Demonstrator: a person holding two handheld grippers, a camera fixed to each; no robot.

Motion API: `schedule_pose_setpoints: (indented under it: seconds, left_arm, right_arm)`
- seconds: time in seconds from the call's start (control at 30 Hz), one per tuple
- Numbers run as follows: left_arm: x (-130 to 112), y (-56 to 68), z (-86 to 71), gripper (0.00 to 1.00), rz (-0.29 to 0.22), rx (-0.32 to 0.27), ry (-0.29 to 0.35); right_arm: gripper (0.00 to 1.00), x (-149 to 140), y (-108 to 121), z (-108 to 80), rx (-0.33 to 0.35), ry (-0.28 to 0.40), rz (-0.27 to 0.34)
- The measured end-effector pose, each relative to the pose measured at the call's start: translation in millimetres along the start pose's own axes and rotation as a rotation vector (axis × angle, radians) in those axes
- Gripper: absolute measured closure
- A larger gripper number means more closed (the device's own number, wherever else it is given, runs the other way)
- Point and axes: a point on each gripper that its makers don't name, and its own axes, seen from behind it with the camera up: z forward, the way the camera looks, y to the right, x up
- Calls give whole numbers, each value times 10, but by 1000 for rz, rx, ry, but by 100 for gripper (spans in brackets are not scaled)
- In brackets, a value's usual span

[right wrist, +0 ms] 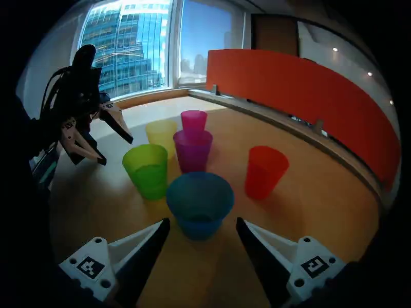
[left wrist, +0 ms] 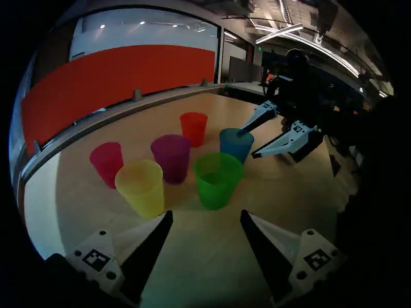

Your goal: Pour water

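Right gripper (right wrist: 202, 220) spread wide, empty, blue cup (right wrist: 200, 203) just ahead, centred on its gap; left gripper (left wrist: 205, 213) equally wide, empty, facing green cup (left wrist: 217, 177) and yellow cup (left wrist: 141, 187). 6 cups upright, close together on table (left wrist: 287, 190). Cannot tell any water level. Advance squarely on blue cup, close at mid-height, lift clear of neighbours before tipping, pour slowly over chosen rim.

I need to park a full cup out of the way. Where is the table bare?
Bare wood lies between the red cup and the red partition, and, in the left gripper view, on the table right of the green cup. Around the purple cup it is crowded on every side: no room there.
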Motion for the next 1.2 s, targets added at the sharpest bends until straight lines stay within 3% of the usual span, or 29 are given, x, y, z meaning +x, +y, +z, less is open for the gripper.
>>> schedule_pose_setpoints:
  seconds: [0.5,1.0,1.2]
  left_arm:
    - [23,-183,-174,2,-54,94,52]
    - [123,-490,-304,2,-97,245,164]
    - [258,-539,-407,2,-110,283,228]
  right_arm:
    - [0,-26,1,-291,-73,47,47]
    - [0,55,91,-474,-181,128,142]
    - [0,165,199,-562,-243,168,167]
